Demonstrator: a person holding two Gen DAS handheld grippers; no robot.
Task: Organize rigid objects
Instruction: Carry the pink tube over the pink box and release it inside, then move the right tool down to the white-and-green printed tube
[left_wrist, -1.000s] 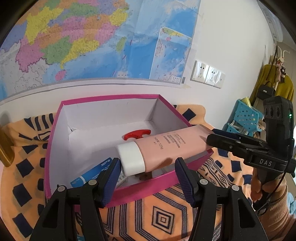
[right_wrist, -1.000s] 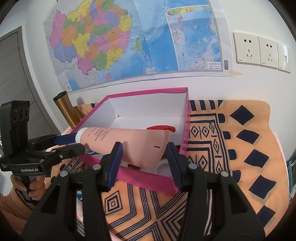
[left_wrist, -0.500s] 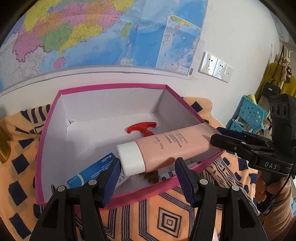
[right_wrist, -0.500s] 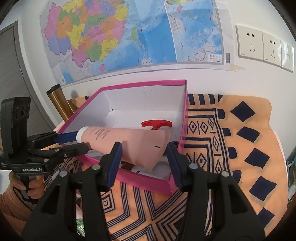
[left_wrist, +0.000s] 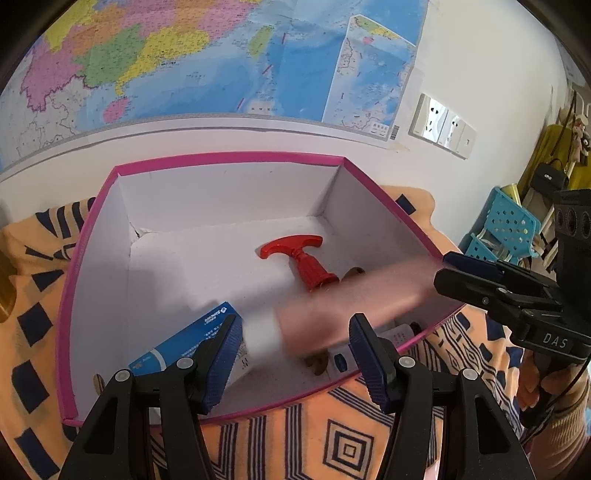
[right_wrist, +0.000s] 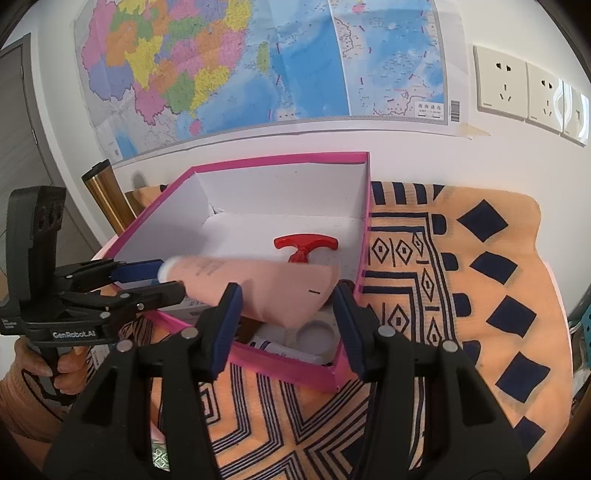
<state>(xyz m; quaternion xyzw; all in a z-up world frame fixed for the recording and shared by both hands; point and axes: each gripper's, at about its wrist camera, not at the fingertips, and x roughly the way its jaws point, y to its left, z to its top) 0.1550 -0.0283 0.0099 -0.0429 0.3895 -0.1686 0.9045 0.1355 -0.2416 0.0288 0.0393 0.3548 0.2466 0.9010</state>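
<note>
Left wrist alone shows blue carton (left_wrist: 184, 341) beneath the blurred pink tube (left_wrist: 343, 314); both tools spread wide.

The pink tube (left_wrist: 343, 317) is smeared by motion blur in the left wrist view, its print unreadable, and it hides part of the red T-handle (left_wrist: 299, 258) and of the blue carton (left_wrist: 184, 341) (only one end shows). In the right wrist view it covers most of the white jar lid (right_wrist: 317, 334). Whether either gripper's pads touch the tube cannot be told.
</note>
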